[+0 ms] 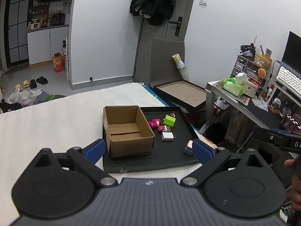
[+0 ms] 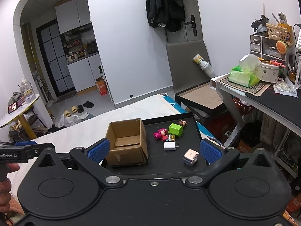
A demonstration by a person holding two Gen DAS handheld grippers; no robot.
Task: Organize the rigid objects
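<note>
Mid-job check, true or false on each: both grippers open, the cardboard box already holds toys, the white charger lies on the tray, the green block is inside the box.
1. Both the left gripper and the right gripper are open. True.
2. The cardboard box already holds toys. False: it is empty.
3. The white charger lies on the black tray. True.
4. The green block is inside the box. False: it lies on the tray, right of the box.
</note>
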